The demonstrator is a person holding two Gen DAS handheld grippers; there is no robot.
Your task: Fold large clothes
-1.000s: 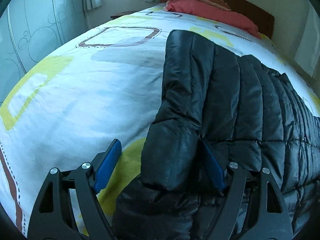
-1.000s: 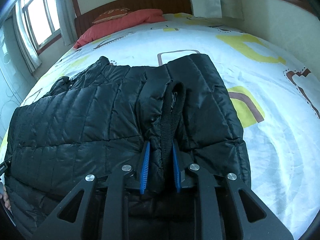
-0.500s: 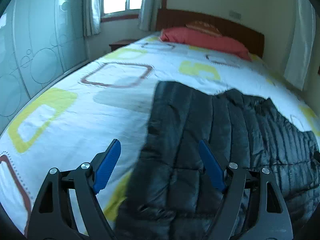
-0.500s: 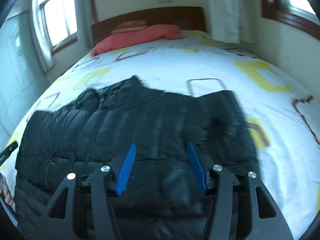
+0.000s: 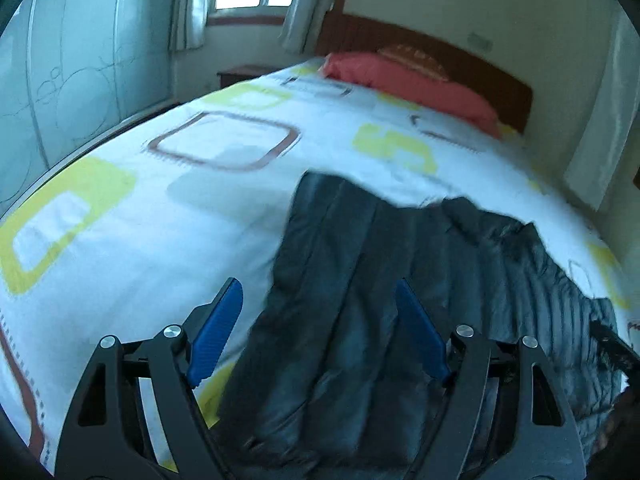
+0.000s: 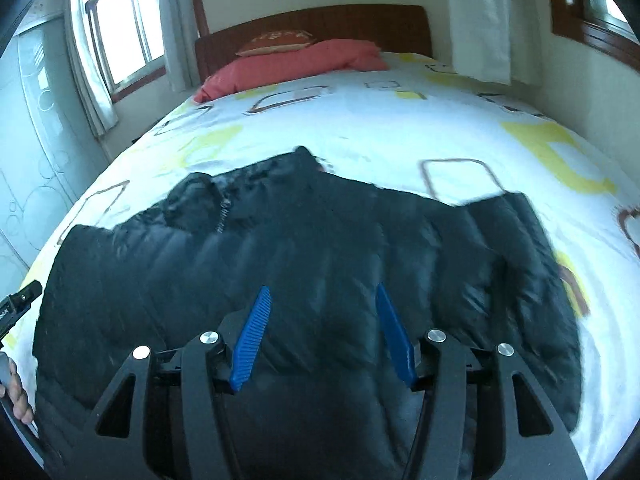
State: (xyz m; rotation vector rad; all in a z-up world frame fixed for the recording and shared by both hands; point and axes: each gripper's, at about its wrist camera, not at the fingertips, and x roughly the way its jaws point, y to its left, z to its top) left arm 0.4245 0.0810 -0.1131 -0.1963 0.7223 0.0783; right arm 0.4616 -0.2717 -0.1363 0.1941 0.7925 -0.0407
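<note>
Black puffer jacket (image 6: pixel 320 264) lies partly folded across the bed (image 5: pixel 160 208); both tools, left tool (image 5: pixel 320 336) and right tool (image 6: pixel 322 336), released, further folds remain.

1 black puffer jacket (image 6: pixel 304 264) lies on 1 bed (image 6: pixel 400 128). At the frame's top sit 1 red pillow (image 6: pixel 296 66) and 1 patterned cushion (image 6: pixel 276 42). 2 grippers appear, 1 per view.
</note>
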